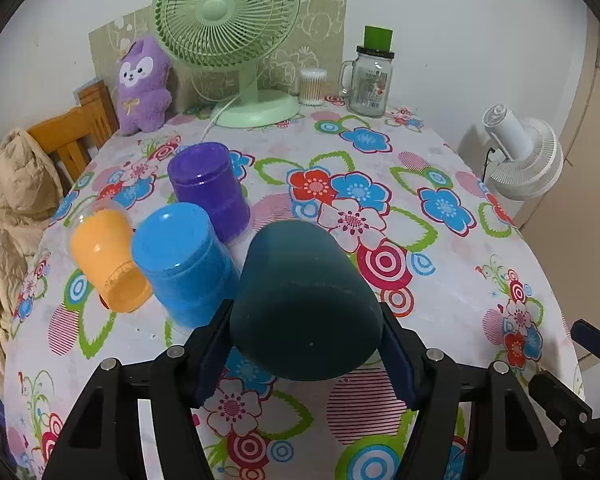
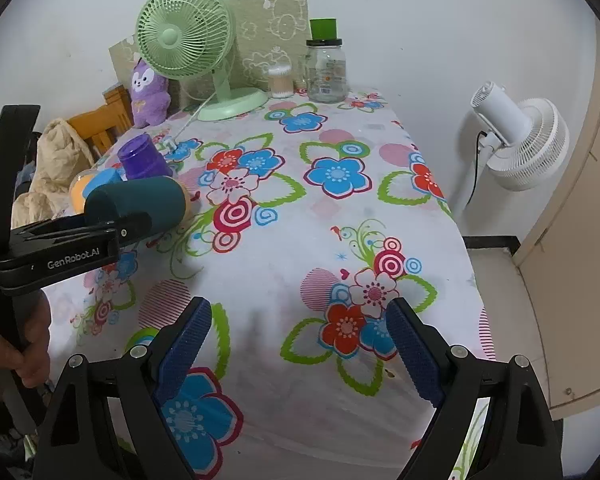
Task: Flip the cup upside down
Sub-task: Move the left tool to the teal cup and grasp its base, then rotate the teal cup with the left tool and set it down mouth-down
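Observation:
My left gripper [image 1: 306,314] is shut on a dark teal cup [image 1: 304,300], held above the table and tilted, its closed bottom toward the camera. In the right wrist view the teal cup [image 2: 140,200] lies nearly sideways in the left gripper [image 2: 112,222], above the table's left side. A blue cup [image 1: 182,264] and a purple cup [image 1: 208,192] stand upside down on the table just left of it. An orange cup [image 1: 106,260] leans tilted beside the blue one. My right gripper [image 2: 300,342] is open and empty over the near part of the table.
The table has a flowered cloth [image 2: 340,240]. At its far end stand a green desk fan [image 1: 228,40], a purple plush toy [image 1: 142,84], a cotton swab box [image 1: 312,86] and a glass jar with a green cup on top [image 1: 370,80]. A white floor fan [image 2: 520,144] stands right of the table.

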Available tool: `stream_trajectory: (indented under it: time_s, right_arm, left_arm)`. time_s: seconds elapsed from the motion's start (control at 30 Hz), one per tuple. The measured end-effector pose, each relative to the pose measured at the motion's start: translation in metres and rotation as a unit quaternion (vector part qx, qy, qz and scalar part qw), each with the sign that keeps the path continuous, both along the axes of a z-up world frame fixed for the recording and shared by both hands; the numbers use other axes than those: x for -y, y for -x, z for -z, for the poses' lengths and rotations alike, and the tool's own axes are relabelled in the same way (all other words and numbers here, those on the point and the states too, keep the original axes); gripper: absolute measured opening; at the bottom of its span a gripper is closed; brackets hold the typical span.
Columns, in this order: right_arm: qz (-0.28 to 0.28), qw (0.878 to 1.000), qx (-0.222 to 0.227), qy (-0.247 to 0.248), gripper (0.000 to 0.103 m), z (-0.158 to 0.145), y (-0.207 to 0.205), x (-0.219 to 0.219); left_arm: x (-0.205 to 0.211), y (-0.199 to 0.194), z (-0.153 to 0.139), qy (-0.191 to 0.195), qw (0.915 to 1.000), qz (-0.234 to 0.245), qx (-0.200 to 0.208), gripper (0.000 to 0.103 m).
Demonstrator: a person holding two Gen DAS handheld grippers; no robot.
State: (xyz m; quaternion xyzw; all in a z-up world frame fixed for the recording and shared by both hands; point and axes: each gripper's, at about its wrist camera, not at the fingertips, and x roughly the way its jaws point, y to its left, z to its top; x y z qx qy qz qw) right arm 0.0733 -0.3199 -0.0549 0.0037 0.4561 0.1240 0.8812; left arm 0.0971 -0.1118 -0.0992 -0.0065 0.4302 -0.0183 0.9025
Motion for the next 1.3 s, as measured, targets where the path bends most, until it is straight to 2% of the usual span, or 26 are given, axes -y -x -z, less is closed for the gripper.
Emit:
stream_trajectory:
  time_s: [0.77,1.3]
  right_arm:
    - [-0.025,1.0,0.003,0.005,0.091,-0.005,-0.001,-0.021]
    - [-0.052,0.999,0.004,0.014,0.091,-0.006,-0.002,-0.051]
  left_arm:
    - [-0.013,0.02,-0.024,-0.006,0.9998,-0.005,0.02,0.067]
    - [-0.028,0.048,-0.044,-0.001,0.9993,-0.011,0.037,0.067]
